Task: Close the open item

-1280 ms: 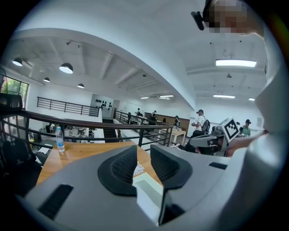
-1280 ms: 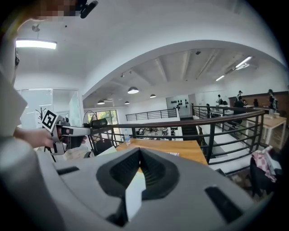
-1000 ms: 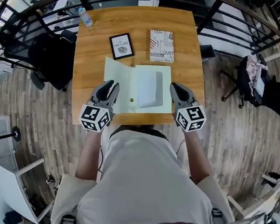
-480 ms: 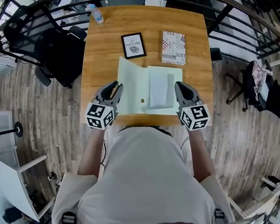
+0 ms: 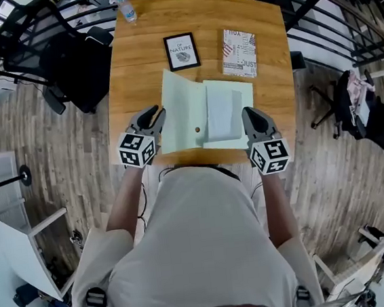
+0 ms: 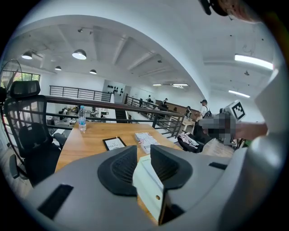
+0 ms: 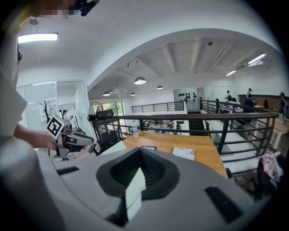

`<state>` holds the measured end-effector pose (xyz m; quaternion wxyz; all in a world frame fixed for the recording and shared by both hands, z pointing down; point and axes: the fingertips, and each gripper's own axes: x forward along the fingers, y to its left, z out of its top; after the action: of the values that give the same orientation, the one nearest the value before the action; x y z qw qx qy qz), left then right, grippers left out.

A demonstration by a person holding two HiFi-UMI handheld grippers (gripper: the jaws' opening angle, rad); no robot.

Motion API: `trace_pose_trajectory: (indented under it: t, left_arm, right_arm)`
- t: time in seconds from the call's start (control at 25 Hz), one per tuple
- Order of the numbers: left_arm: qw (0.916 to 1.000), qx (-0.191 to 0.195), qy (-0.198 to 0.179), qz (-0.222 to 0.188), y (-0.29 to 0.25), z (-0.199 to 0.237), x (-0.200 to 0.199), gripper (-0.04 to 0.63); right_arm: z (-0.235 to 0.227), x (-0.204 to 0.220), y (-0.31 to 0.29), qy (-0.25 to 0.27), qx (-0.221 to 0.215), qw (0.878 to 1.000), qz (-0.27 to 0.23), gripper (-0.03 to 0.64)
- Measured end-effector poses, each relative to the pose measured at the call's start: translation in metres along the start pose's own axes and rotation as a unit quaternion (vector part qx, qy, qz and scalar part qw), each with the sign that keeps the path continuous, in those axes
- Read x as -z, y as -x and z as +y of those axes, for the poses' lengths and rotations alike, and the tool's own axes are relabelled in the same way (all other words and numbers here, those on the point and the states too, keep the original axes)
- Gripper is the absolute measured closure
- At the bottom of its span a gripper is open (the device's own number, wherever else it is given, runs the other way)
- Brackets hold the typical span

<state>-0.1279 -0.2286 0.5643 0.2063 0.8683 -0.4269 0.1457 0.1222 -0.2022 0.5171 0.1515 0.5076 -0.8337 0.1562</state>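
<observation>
While the head view has slid a little over the last second, the folder [image 5: 182, 113] has hardly moved. It lies open at the near edge of the table [image 5: 134, 60], just below the frame [image 5: 182, 51] and book [image 5: 239, 52]. Its left flap looks lifted off the wood about as much as before, and the white sheet [image 5: 223, 112] in the right half is still uncovered.

The left gripper [image 5: 154, 114] stays clamped, jaws narrow, on the left flap's outer edge (its own view shows that edge pinched between the pads, with the stud [image 6: 157, 197] just below). The right gripper [image 5: 250, 112] also holds as before, jaws nearly together on the right half's thin edge.

My read is that both grips are set but the closing swing has barely begun. The left flap still has to come over onto the right half, and the right grip there probably sits in its way.
</observation>
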Motion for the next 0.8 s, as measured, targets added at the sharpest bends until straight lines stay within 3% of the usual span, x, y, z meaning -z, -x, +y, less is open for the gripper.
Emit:
trace_pose_trajectory:
  t: [0.8]
  left_arm:
    - [0.9958, 0.003, 0.03, 0.086, -0.041, 0.03, 0.081, 0.506]
  right_arm:
    - [0.016, 0.025, -0.01, -0.005, 0.005, 0.999, 0.043, 0.614]
